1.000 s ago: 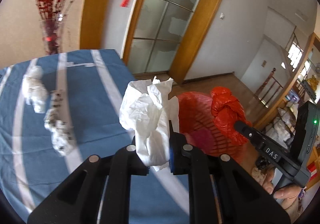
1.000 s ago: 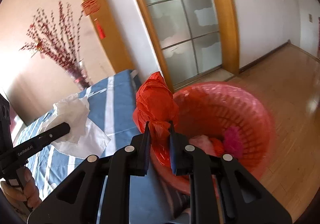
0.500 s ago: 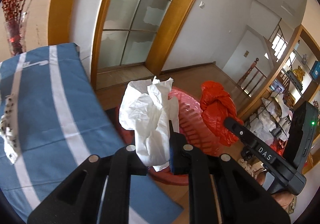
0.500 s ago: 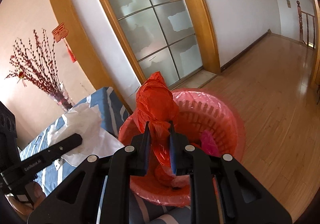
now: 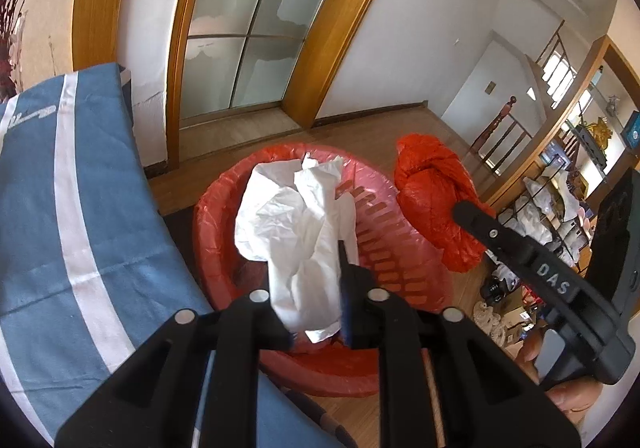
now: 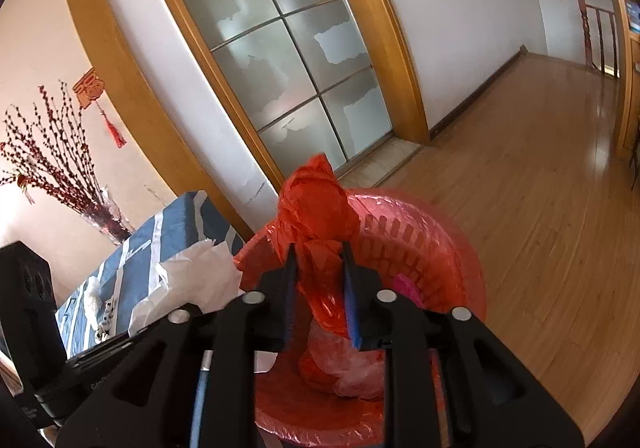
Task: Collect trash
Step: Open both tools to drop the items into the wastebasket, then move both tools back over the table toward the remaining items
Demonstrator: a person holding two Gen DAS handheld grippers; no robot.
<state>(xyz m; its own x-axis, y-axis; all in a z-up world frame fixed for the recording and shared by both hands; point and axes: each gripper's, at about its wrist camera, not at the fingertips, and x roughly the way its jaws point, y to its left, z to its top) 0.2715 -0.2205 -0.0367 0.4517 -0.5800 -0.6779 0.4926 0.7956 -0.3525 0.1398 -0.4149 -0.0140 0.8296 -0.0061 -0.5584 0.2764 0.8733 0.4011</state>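
Note:
My left gripper (image 5: 314, 284) is shut on a crumpled white tissue (image 5: 296, 224) and holds it over the red trash basket (image 5: 224, 204), which stands on the wooden floor beside the table. My right gripper (image 6: 319, 280) is shut on a crumpled red plastic bag (image 6: 316, 208) and holds it above the same basket (image 6: 460, 248). The red bag also shows in the left wrist view (image 5: 432, 188), held by the right gripper to the right of the basket. The tissue shows in the right wrist view (image 6: 196, 280) at the left.
A table with a blue cloth with white stripes (image 5: 52, 184) lies left of the basket. Small crumpled white pieces (image 6: 98, 308) lie on it. A vase of red branches (image 6: 96, 216) stands at its far end. Glass doors (image 6: 280, 60) and wooden floor (image 6: 540, 176) lie beyond.
Both grippers have moved from over the table toward the basket, carrying the tissue and the red bag. The basket is now directly under them.

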